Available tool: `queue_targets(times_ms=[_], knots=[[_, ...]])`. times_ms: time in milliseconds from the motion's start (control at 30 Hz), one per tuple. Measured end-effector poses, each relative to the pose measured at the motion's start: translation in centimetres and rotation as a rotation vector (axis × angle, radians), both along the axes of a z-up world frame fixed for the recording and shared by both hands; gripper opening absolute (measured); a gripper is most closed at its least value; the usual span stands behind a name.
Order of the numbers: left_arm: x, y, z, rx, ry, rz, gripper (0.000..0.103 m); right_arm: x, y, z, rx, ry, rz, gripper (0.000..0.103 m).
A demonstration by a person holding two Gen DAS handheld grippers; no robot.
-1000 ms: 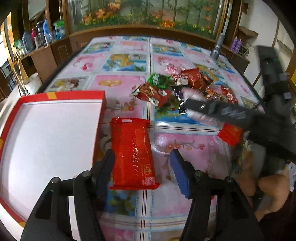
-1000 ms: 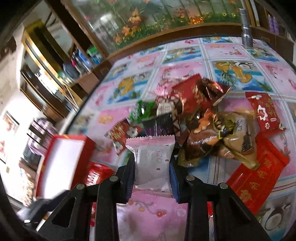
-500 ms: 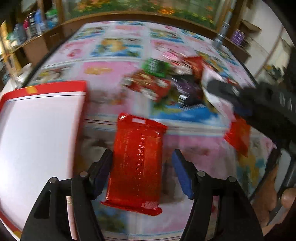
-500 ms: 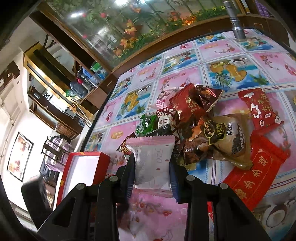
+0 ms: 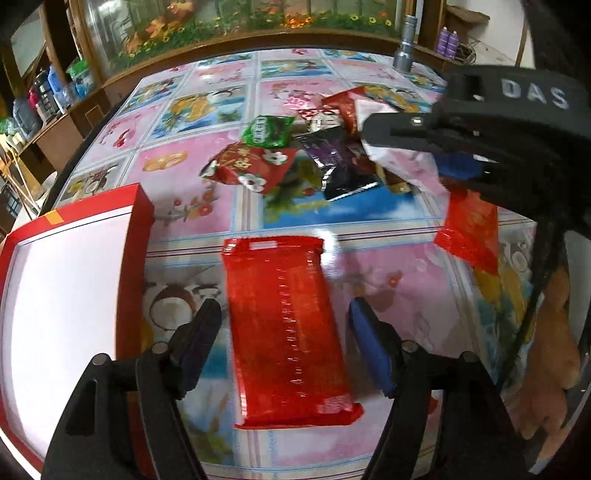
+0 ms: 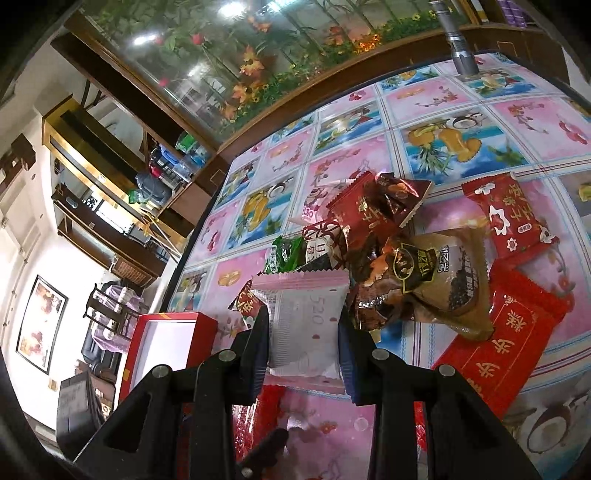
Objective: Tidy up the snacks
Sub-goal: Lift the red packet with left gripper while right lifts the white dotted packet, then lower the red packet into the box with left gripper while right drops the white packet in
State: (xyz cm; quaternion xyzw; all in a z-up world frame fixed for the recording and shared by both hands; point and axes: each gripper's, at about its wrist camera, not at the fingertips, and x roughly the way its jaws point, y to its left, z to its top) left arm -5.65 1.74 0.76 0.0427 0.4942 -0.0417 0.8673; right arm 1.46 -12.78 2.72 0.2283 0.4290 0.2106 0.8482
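Note:
A long red snack packet (image 5: 288,325) lies flat on the table between the fingers of my left gripper (image 5: 284,343), which is open around it without touching. An open red box (image 5: 62,295) with a white inside stands just left of it; it also shows in the right wrist view (image 6: 162,343). My right gripper (image 6: 303,336) is shut on a pink-and-white snack packet (image 6: 306,328), held above the table; in the left wrist view this gripper (image 5: 454,136) and its packet (image 5: 399,162) hang over the snack pile (image 5: 295,155).
A pile of several wrapped snacks (image 6: 399,251) lies mid-table, with red packets (image 6: 498,354) at its right. A metal cylinder (image 6: 458,44) stands at the far edge. A wooden cabinet with a glass front (image 5: 229,22) runs behind the table. A hand (image 5: 546,369) is at the right.
My left gripper has moved forward over the long red packet, which now lies between its fingers. My right gripper has lifted higher with the pink-and-white packet still in it.

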Motion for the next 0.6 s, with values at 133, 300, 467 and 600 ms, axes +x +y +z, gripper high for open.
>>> queue_targets(times_ms=[133,300,467,600], knots=[[-0.4,0.8,0.1,-0.028,-0.036,0.033,0.051,0.0,0.0,0.0,-0.001,-0.002,-0.004,0.034],[-0.8,1.1,0.3,-0.041,-0.055,0.032,0.044,-0.2,0.3,0.2,0.001,-0.025,0.006,0.034],[-2.4,1.1,2.4,-0.035,-0.144,0.022,0.044,-0.6,0.4,0.6,0.025,-0.068,0.020,0.034],[-4.7,2.9,5.4,-0.008,-0.247,0.058,0.044,-1.2,1.4,1.1,0.030,-0.116,0.068,0.034]])
